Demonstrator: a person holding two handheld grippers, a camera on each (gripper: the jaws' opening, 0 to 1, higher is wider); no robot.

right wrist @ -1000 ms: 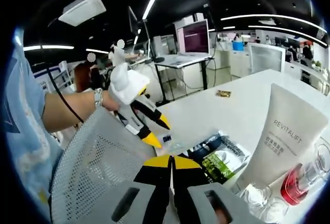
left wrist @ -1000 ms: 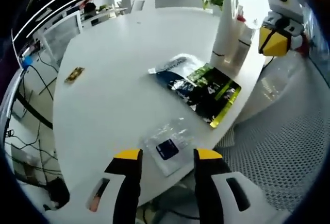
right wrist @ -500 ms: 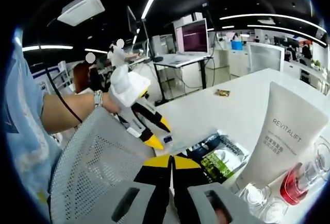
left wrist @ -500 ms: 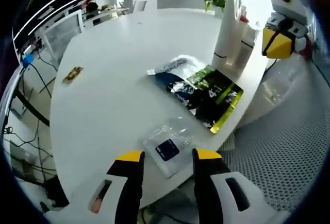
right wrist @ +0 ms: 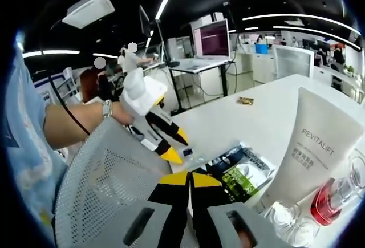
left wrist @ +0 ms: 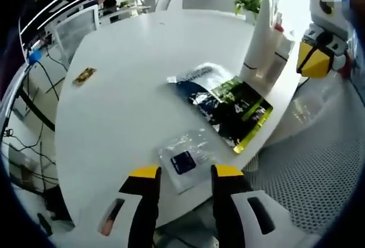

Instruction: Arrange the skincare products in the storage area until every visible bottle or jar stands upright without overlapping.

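Right now the left gripper (left wrist: 183, 172) has its jaws spread apart and holds nothing; it hangs just over the near edge of the white table (left wrist: 131, 88). Between its tips lies a small clear packet (left wrist: 187, 160) with a dark square on it, flat on the table. A bit farther out lies a shiny green and black pouch (left wrist: 228, 102), also flat. Past that, a tall white tube (left wrist: 260, 43) stands up near the far edge, with a clear bottle close beside it. The right gripper (right wrist: 189, 178) has its jaws pressed together and holds nothing. In its view the white tube stands upright at the right, and a bottle with red liquid (right wrist: 331, 199) and some clear jars (right wrist: 285, 216) sit close beside it. The mesh chair back (right wrist: 108, 185) is right next to both grippers. The bottles and jars are packed close together at the table edge, so a push on one could tip another or knock it off. The flat packet is thin and slippery, so the jaws might slide off it or push it over the edge.
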